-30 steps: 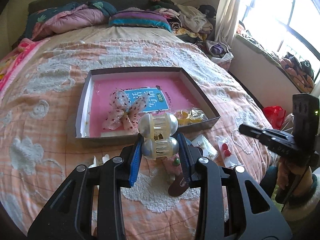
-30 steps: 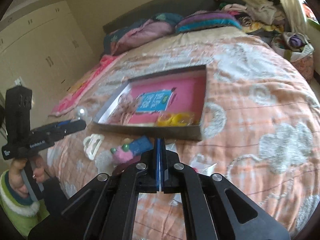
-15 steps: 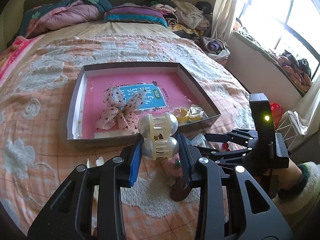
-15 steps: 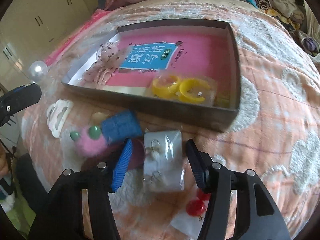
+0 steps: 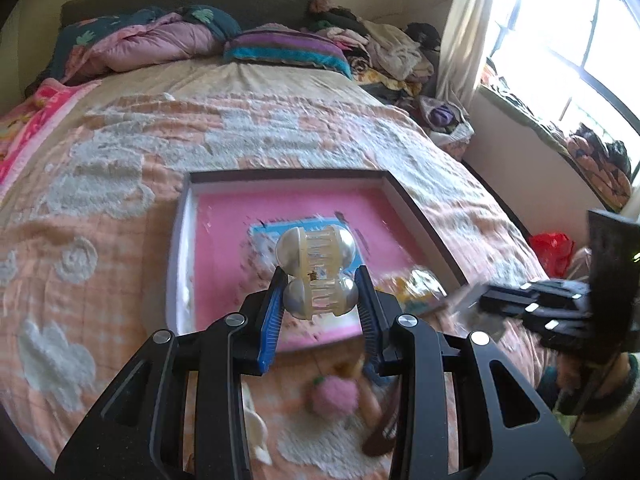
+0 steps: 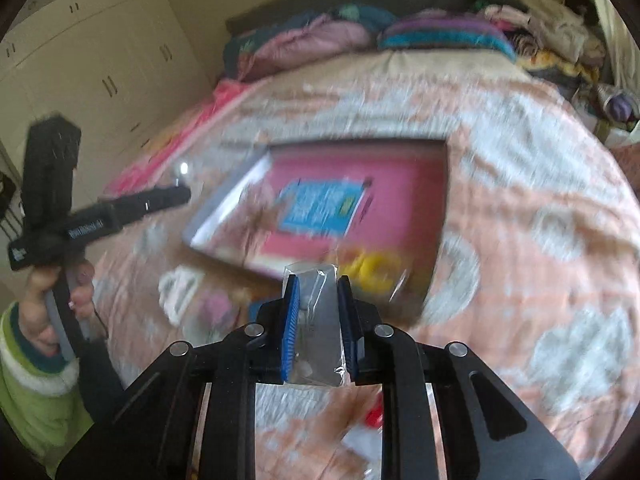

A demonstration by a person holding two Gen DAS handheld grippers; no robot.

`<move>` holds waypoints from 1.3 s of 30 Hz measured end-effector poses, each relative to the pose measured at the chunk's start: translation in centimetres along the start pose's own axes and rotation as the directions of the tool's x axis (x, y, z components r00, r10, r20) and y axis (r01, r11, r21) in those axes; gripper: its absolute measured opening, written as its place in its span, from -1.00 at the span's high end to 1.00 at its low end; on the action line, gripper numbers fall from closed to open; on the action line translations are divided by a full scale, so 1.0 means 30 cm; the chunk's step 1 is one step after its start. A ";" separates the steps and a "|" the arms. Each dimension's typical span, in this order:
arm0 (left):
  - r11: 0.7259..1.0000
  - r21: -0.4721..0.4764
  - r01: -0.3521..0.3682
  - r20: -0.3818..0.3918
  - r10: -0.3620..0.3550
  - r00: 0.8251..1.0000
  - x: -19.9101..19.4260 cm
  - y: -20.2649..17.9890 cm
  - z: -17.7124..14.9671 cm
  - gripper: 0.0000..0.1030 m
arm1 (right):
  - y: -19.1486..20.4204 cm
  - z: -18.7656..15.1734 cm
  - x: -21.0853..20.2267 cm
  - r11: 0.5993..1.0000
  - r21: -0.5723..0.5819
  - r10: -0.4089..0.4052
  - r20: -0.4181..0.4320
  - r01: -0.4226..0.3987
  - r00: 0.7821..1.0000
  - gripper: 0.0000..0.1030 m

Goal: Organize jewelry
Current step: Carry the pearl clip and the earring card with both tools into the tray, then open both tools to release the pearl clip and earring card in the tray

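The left tool [image 5: 322, 300] stays clenched on the cream plastic hair claw with pearl-like round ends [image 5: 318, 270], which sticks up from between its blue pads. Half a second ago the claw stood in front of the near wall of the shallow dark-rimmed box with a pink floor [image 5: 424, 216]; now it hangs over the pink floor and the blue printed card [image 5: 260, 236] inside, so the tool has come forward over the box.

The right tool [image 6: 318, 304] has changed more. Half a second ago its fingers were spread around the small clear plastic packet of earrings [image 6: 320, 320] lying on the orange-and-white patterned bedspread [image 6: 540, 208]. Now they are closed on that packet, which stands upright between the pads, lifted off the bed, with the box's near wall behind it. The right view is smeared by motion, so the packet's contents cannot be made out.

The yellow rings in a clear bag [image 6: 376, 268] lie in the near right corner of the box as before. On the bedspread in front of the box remain the fluffy pink pom-pom piece [image 5: 332, 398] and the white hair clip [image 6: 176, 288].
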State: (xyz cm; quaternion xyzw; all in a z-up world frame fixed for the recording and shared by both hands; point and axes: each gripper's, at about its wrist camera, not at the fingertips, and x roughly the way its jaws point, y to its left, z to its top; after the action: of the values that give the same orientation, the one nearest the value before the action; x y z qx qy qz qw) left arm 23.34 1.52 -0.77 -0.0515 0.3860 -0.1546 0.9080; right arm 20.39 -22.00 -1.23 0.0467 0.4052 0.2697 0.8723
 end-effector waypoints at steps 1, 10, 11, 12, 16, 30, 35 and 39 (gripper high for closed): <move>1.000 -0.003 -0.004 0.000 0.004 1.000 0.004 0.008 0.009 0.49 | -0.007 0.018 -0.008 1.000 -0.002 -0.009 0.017 0.009 1.000 0.64; 0.995 -0.017 -0.097 -0.037 0.097 0.995 0.095 0.104 0.036 0.49 | -0.103 0.172 0.078 0.995 0.017 -0.103 0.064 0.102 0.993 0.64; 0.994 -0.018 -0.104 -0.048 0.103 0.994 0.109 0.112 0.032 0.49 | -0.114 0.176 0.102 0.994 0.019 -0.111 0.049 0.110 0.993 0.64; 0.994 -0.015 -0.109 -0.056 0.108 0.993 0.117 0.117 0.027 0.49 | -0.123 0.176 0.126 0.993 0.022 -0.117 0.034 0.116 0.993 0.64; 0.993 0.001 -0.118 -0.087 0.118 0.989 0.154 0.122 -0.001 0.49 | -0.145 0.164 0.209 0.988 0.035 -0.147 -0.013 0.147 0.989 0.64; 0.992 -0.013 -0.123 -0.099 0.121 0.988 0.157 0.133 -0.038 0.47 | -0.117 0.115 0.134 0.986 0.082 -0.152 0.047 0.148 0.987 -0.13; 0.990 -0.019 -0.137 -0.059 0.136 0.989 0.092 0.118 -0.032 -0.05 | -0.072 0.100 0.004 0.986 0.073 -0.159 0.128 0.151 0.979 -0.53; 0.989 -0.021 -0.149 -0.019 0.149 0.989 0.020 0.092 -0.027 -0.38 | -0.029 0.077 -0.111 0.986 0.070 -0.160 0.195 0.149 0.968 -0.70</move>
State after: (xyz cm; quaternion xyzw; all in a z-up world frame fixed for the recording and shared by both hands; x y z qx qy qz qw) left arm 23.81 3.97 -2.33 -0.0314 0.3984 -0.0824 0.9130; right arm 20.70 -24.11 2.32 0.0655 0.3250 0.1837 0.9254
